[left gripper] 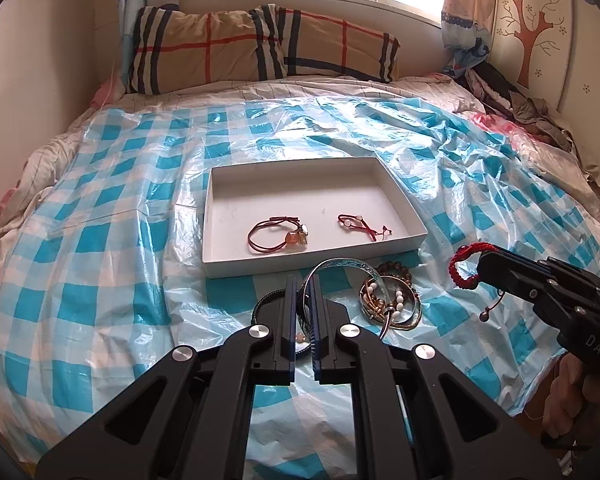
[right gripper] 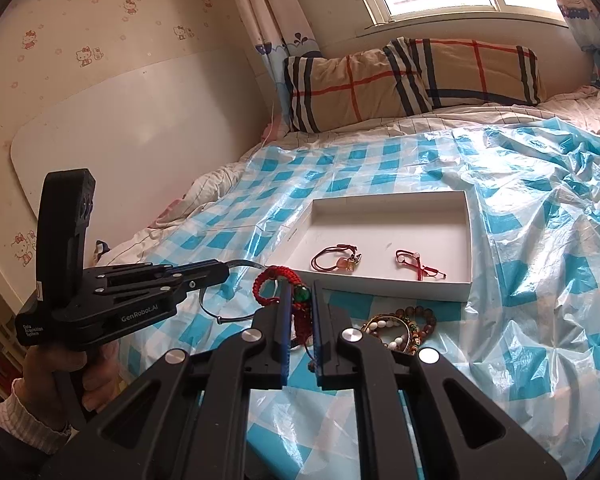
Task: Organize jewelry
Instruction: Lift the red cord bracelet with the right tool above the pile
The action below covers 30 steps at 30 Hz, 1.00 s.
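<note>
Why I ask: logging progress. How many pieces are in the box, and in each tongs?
Box: 2
Left tongs: 1, bangle
Right tongs: 1, red bracelet
Total: 4, pile uncounted

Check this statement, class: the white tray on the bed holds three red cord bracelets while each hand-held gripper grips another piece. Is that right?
Not quite. The white tray holds two red cord bracelets, not three, as the left wrist view shows: one with charms and a smaller one. The rest stands: the left hand-held gripper grips a bangle and the right hand-held gripper a red braided bracelet.
</note>
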{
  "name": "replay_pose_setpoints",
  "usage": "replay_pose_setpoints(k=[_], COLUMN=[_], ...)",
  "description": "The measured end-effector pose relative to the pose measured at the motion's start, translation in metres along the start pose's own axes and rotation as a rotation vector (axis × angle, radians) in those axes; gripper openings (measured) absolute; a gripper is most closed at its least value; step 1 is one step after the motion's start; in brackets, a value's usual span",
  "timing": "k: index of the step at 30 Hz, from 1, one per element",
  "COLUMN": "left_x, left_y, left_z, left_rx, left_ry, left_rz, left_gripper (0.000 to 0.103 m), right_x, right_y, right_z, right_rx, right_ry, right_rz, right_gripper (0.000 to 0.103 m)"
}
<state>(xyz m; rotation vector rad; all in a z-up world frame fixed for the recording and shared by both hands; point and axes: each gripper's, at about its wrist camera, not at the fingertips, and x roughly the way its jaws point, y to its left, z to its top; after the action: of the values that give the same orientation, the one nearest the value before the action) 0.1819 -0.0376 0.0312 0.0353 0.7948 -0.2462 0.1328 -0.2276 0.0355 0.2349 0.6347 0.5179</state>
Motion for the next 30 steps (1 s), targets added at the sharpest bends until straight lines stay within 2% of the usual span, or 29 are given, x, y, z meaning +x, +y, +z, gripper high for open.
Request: replay_pose_setpoints(k=[30], left_x=[0.006], left_y=[0.004], left_z=[0.004], left_rx=[-0.009], left_ry=[-0.004], left_rz=[0.004], left_gripper=[0.005], right_x=[0.015], right_y=[0.0], right_z=[0.012], right_rx=[-0.002], right_ry=[-0.018], right_rz=[0.004], right_gripper=[0.01])
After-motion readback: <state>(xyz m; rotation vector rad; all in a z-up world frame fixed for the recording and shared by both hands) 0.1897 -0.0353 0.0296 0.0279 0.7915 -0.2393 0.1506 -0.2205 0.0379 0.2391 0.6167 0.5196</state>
